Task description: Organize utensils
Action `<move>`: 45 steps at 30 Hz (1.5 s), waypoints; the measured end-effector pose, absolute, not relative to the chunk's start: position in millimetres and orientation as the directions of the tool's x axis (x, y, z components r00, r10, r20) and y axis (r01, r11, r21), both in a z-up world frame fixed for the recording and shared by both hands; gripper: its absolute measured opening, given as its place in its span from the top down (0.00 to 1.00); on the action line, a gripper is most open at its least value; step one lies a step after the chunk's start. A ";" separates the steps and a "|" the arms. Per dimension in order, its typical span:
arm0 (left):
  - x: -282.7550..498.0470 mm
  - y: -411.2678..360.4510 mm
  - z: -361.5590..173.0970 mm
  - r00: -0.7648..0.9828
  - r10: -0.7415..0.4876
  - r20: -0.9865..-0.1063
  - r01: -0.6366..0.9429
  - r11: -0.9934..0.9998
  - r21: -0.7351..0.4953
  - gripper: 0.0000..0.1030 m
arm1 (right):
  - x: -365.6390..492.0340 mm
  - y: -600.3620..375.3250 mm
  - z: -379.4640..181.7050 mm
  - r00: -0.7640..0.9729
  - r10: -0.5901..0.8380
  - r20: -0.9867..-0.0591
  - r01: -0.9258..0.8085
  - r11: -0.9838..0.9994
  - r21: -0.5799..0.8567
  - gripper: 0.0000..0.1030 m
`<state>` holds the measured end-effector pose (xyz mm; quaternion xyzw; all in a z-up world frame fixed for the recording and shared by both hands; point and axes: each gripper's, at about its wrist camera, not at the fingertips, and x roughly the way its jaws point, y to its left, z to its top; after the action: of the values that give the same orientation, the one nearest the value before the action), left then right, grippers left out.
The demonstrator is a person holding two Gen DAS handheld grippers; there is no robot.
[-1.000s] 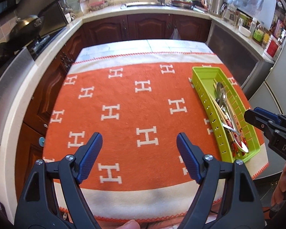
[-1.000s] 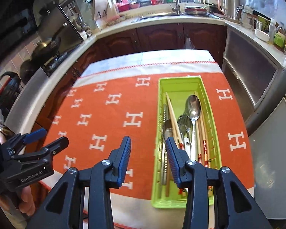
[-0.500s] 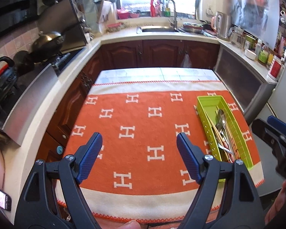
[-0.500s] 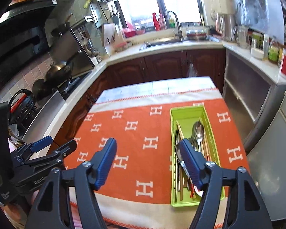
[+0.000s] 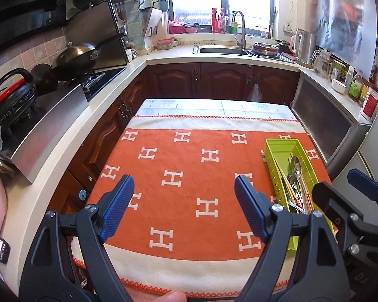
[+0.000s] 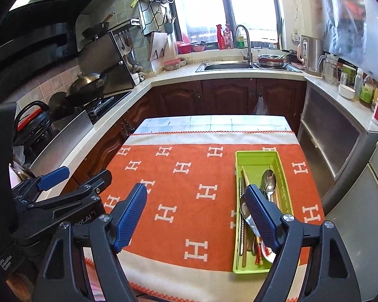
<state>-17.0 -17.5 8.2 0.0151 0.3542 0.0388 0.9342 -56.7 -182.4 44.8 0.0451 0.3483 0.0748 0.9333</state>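
The left tool (image 5: 184,207) hangs above the orange cloth (image 5: 189,176) with its jaws spread wide and nothing between them. The right tool (image 6: 196,217) is also empty; its jaws are opening, with only cloth and the tray's near end showing in the gap.

The utensils (image 6: 262,201), spoons, chopsticks and what looks like a fork, all lie in the green tray (image 6: 254,157) on the right side of the table (image 6: 214,122). No loose piece shows on the cloth, so the sorting looks finished or close to it.

Risks from here, as I judge them:
- The tray sits close to the table's right and near edges. A knock from the right tool as it passes over could push it off.
- The pieces lie crossed and heaped at the near end. A further grab there could lift 2 at once or flick one out.
- The cloth overhangs the near edge; snagging it would drag the tray along.
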 end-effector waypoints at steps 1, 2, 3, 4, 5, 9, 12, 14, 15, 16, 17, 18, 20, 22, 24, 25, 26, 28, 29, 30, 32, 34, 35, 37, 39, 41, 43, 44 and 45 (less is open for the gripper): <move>-16.5 -17.5 6.8 0.745 0.079 -0.663 -0.057 0.997 0.055 0.22 | -55.1 -183.0 42.6 0.744 0.173 -0.646 -0.108 0.984 0.139 0.21; -15.8 -17.9 5.4 0.743 0.081 -0.664 -0.058 0.997 0.058 0.22 | -54.4 -182.8 41.0 0.741 0.175 -0.649 -0.109 0.984 0.141 0.21; -15.2 -18.1 3.9 0.742 0.081 -0.665 -0.056 0.997 0.058 0.22 | -52.3 -182.8 38.3 0.737 0.178 -0.653 -0.110 0.983 0.144 0.21; -14.3 -17.6 3.1 0.742 0.077 -0.666 -0.054 0.997 0.055 0.22 | -52.0 -182.7 36.5 0.734 0.179 -0.655 -0.107 0.983 0.148 0.21; -13.2 -16.9 3.0 0.741 0.074 -0.667 -0.052 0.997 0.052 0.22 | -49.8 -183.8 34.8 0.731 0.179 -0.658 -0.105 0.983 0.151 0.21; -11.5 -16.7 0.9 0.739 0.071 -0.670 -0.049 0.997 0.051 0.22 | -44.1 -185.9 28.4 0.722 0.183 -0.667 -0.097 0.982 0.164 0.21; -9.4 -16.3 -0.7 0.735 0.068 -0.675 -0.048 0.998 0.048 0.22 | -40.8 -186.4 26.0 0.720 0.184 -0.669 -0.098 0.982 0.164 0.21; -8.5 -15.7 -2.0 0.733 0.066 -0.677 -0.048 0.998 0.045 0.22 | -40.2 -186.4 25.2 0.719 0.183 -0.670 -0.096 0.982 0.164 0.21; -8.2 -15.3 -2.3 0.732 0.065 -0.678 -0.047 0.998 0.044 0.22 | -39.6 -186.4 24.2 0.719 0.184 -0.671 -0.097 0.982 0.165 0.21; -7.6 -15.0 -2.2 0.732 0.064 -0.678 -0.047 0.998 0.043 0.22 | -39.9 -186.5 25.1 0.719 0.184 -0.671 -0.097 0.982 0.165 0.21; -7.6 -14.9 -2.4 0.732 0.064 -0.678 -0.048 0.998 0.043 0.22 | -39.1 -186.1 23.4 0.718 0.183 -0.671 -0.097 0.982 0.164 0.21; -7.6 -15.1 -2.7 0.732 0.065 -0.678 -0.048 0.998 0.043 0.22 | -38.6 -186.0 23.2 0.718 0.183 -0.671 -0.097 0.982 0.164 0.21; -7.2 -14.7 -2.7 0.731 0.065 -0.679 -0.047 0.998 0.045 0.22 | -38.7 -185.7 22.9 0.718 0.184 -0.672 -0.097 0.982 0.165 0.21; -6.0 -14.4 -4.8 0.728 0.064 -0.682 -0.048 0.998 0.042 0.22 | -38.9 -185.3 23.4 0.718 0.183 -0.672 -0.096 0.982 0.165 0.21; -4.9 -13.7 -6.9 0.726 0.062 -0.685 -0.049 0.998 0.039 0.22 | -37.9 -184.6 21.6 0.716 0.184 -0.674 -0.096 0.982 0.165 0.21; -4.4 -13.4 -7.3 0.725 0.062 -0.686 -0.050 0.998 0.037 0.22 | -37.3 -183.9 21.7 0.716 0.183 -0.674 -0.096 0.982 0.165 0.21; -3.6 -12.6 -7.3 0.724 0.061 -0.687 -0.050 0.998 0.036 0.22 | -36.7 -183.9 19.5 0.715 0.184 -0.674 -0.097 0.982 0.165 0.21; -2.9 -11.9 -8.3 0.722 0.060 -0.690 -0.051 0.998 0.033 0.22 | -36.4 -182.5 20.0 0.714 0.183 -0.675 -0.097 0.982 0.164 0.21; -2.4 -11.5 -8.4 0.721 0.059 -0.691 -0.051 0.998 0.031 0.22 | -35.3 -181.6 18.2 0.713 0.184 -0.676 -0.098 0.982 0.164 0.21; -2.2 -11.7 -9.8 0.720 0.058 -0.692 -0.051 0.998 0.030 0.22 | -34.9 -181.1 17.3 0.713 0.184 -0.676 -0.098 0.982 0.163 0.21; -1.7 -10.3 -9.5 0.719 0.057 -0.693 -0.052 0.998 0.028 0.22 | -34.9 -180.8 18.0 0.713 0.183 -0.677 -0.097 0.982 0.163 0.21; -1.4 -9.4 -8.8 0.719 0.057 -0.693 -0.052 0.998 0.027 0.22 | -35.0 -180.6 18.6 0.713 0.183 -0.677 -0.097 0.982 0.164 0.21; -1.3 -9.2 -8.7 0.719 0.057 -0.693 -0.052 0.998 0.028 0.22 | -33.8 -179.5 16.4 0.712 0.184 -0.677 -0.098 0.982 0.164 0.21; -1.2 -9.1 -8.7 0.718 0.056 -0.694 -0.052 0.998 0.027 0.22 | -33.5 -179.3 14.3 0.711 0.185 -0.679 -0.098 0.981 0.165 0.21; -0.8 -8.8 -10.4 0.715 0.055 -0.696 -0.052 0.998 0.026 0.22 | -33.5 -179.3 13.5 0.710 0.186 -0.679 -0.098 0.981 0.166 0.21; -0.3 -7.3 -10.9 0.714 0.054 -0.698 -0.053 0.998 0.023 0.22 | -33.6 -179.2 17.0 0.711 0.185 -0.679 -0.098 0.981 0.165 0.21; 0.3 -6.2 -11.3 0.713 0.053 -0.699 -0.053 0.998 0.022 0.22 | -33.4 -178.9 16.0 0.710 0.185 -0.679 -0.098 0.981 0.165 0.21; 0.3 -6.0 -10.7 0.713 0.053 -0.699 -0.053 0.998 0.022 0.22 | -33.4 -179.1 17.6 0.711 0.184 -0.679 -0.098 0.982 0.164 0.21; 0.1 -6.2 -11.6 0.713 0.053 -0.699 -0.053 0.998 0.022 0.22 | -33.4 -178.9 16.9 0.711 0.182 -0.679 -0.096 0.982 0.163 0.21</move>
<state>0.1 -6.2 -11.6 0.0001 0.3776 0.0284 0.9255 -33.4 -178.9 16.9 0.0578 0.3725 0.0755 0.9231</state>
